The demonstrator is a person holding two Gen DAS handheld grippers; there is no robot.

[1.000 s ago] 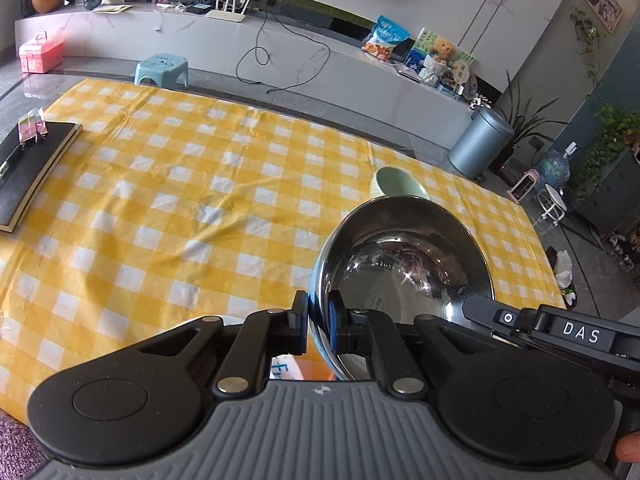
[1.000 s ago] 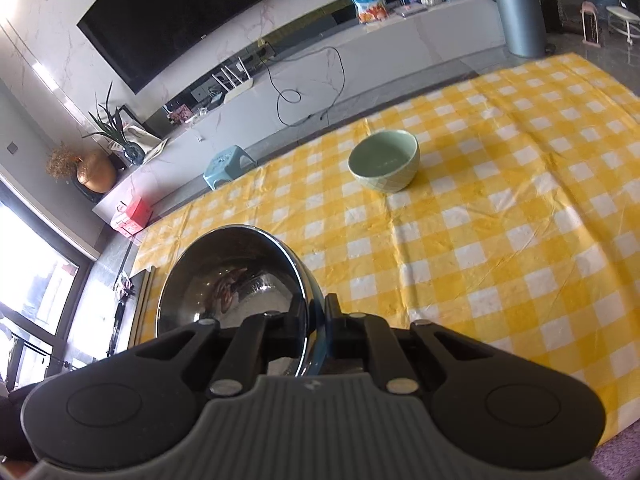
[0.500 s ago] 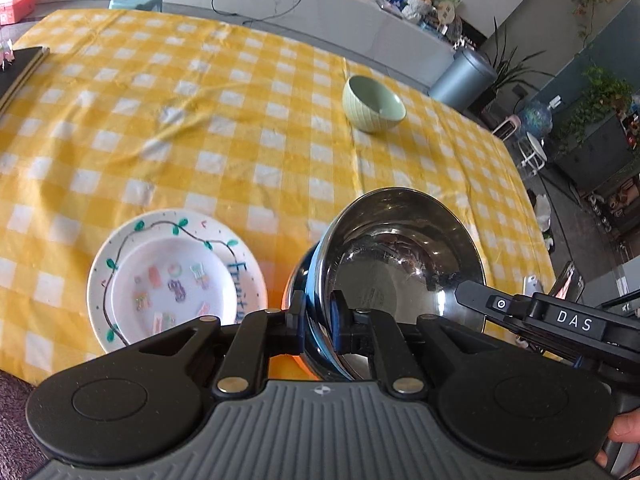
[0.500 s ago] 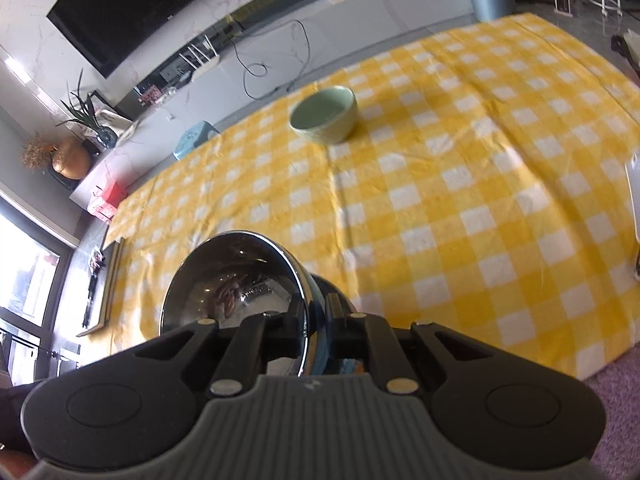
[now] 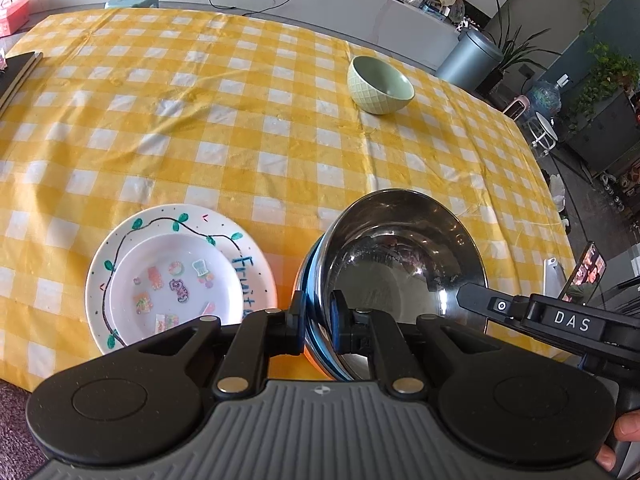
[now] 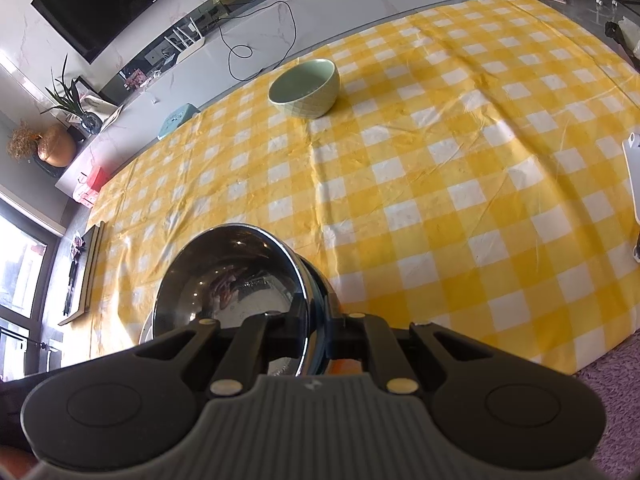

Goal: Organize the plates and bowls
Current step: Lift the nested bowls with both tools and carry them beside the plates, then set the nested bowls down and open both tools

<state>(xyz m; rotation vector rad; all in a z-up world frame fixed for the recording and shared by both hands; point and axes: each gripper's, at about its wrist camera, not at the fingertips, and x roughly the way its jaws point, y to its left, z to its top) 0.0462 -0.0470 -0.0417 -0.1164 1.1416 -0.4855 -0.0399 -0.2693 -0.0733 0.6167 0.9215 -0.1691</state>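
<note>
A steel bowl [image 5: 400, 264] is held by both grippers near the table's front edge. My left gripper [image 5: 318, 320] is shut on its left rim. My right gripper [image 6: 316, 320] is shut on its right rim; the bowl shows in the right wrist view [image 6: 232, 276] too. The right gripper's finger [image 5: 520, 312] crosses the bowl's right side. A white decorated plate stack [image 5: 176, 280] lies on the cloth left of the bowl. A pale green bowl [image 5: 380, 86] stands farther back on the table; it also shows in the right wrist view [image 6: 306, 88].
The table has a yellow checked cloth [image 5: 240, 120]. A dark book [image 5: 16, 72] lies at its far left edge. A phone on a stand [image 5: 584, 276] stands at the right edge. A bench with clutter and a bin [image 5: 468, 60] lie beyond the table.
Both grippers have carried the steel bowl back toward the front edge and tipped downward. The plate stack has come into the left wrist view. The green bowl now looks farther away.
</note>
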